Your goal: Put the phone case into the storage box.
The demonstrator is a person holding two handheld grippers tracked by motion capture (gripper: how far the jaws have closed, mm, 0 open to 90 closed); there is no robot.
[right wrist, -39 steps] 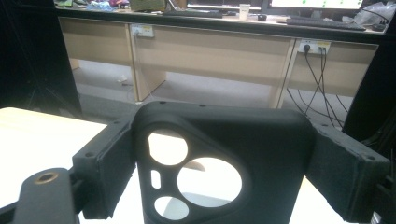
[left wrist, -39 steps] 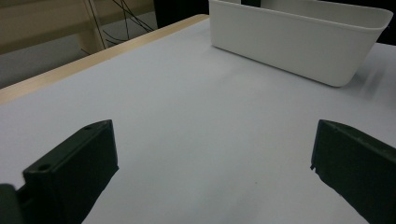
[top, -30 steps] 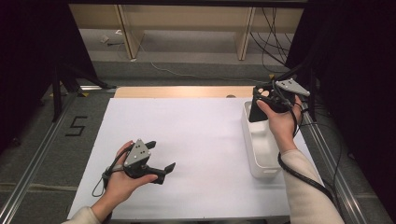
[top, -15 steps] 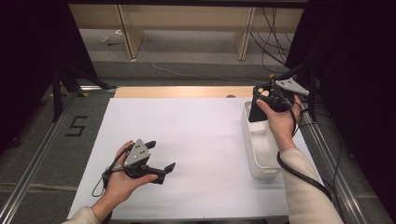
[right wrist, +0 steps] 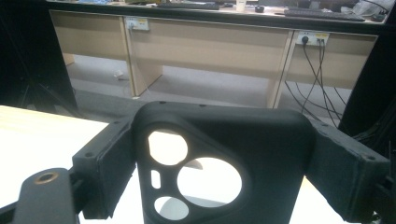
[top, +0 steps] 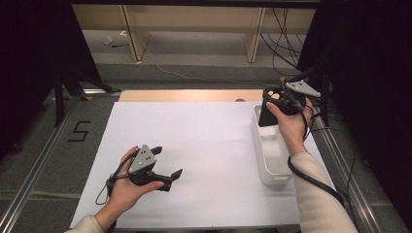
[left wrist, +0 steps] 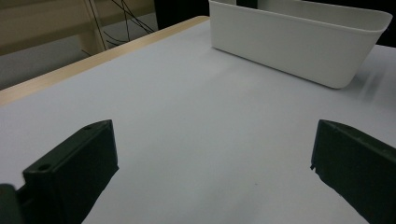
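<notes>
Right gripper (top: 266, 109) clamps black phone case (right wrist: 224, 163), seemingly above white bin (top: 272, 160) | left gripper (top: 167, 162) gapes wide, holding nothing, over white sheet (top: 209, 141)

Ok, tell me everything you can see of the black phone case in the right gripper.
The black phone case looks like matte, soft plastic or rubber, with rounded corners. Its camera end has two large round cutouts, a smaller round one and a small slot. It stands roughly upright, clamped by its two side edges between the jaws of the right gripper. In the high view it hangs over the far end of the white bin.
</notes>
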